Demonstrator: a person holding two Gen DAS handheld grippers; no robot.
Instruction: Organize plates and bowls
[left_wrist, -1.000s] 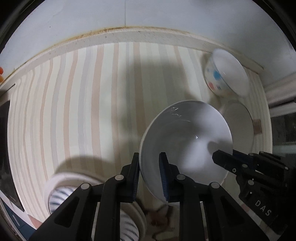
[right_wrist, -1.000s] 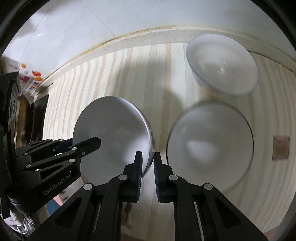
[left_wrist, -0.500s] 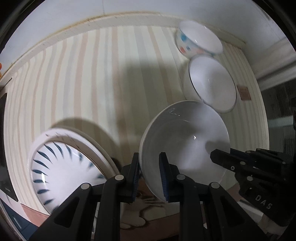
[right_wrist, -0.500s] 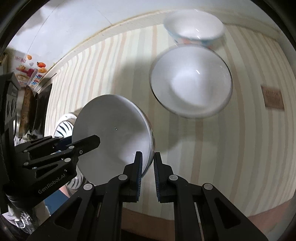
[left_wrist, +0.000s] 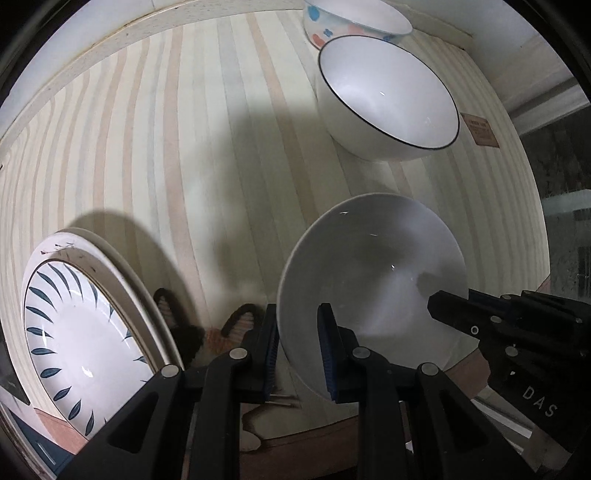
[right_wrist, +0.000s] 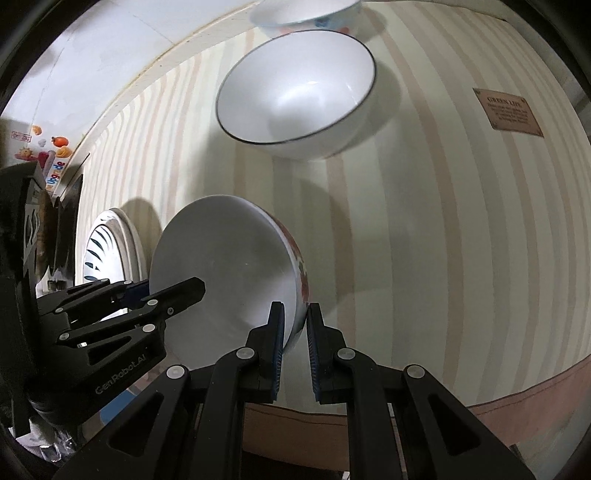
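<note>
A white bowl (left_wrist: 373, 273) with a red pattern on its outside (right_wrist: 236, 273) hangs over the near edge of the striped table, held from both sides. My left gripper (left_wrist: 297, 328) is shut on its left rim. On the opposite rim my right gripper (right_wrist: 295, 325) is shut. Each gripper shows in the other's view, the right one (left_wrist: 498, 325) and the left one (right_wrist: 140, 295). Farther back stands a white bowl with a dark rim (left_wrist: 388, 99) (right_wrist: 295, 92), and behind it a spotted bowl (left_wrist: 351, 22) (right_wrist: 306, 14).
A plate with blue leaf marks (left_wrist: 85, 325) (right_wrist: 107, 254) lies on another plate at the near left. The striped cloth (left_wrist: 184, 147) has a brown label (right_wrist: 509, 110) at the right. The table's front edge (left_wrist: 314, 435) runs close below the grippers. A wall rises behind.
Both grippers have carried the white bowl toward the table's near edge. The two far bowls have slid up and away in view, and the leaf plate has come into sight at the left.
</note>
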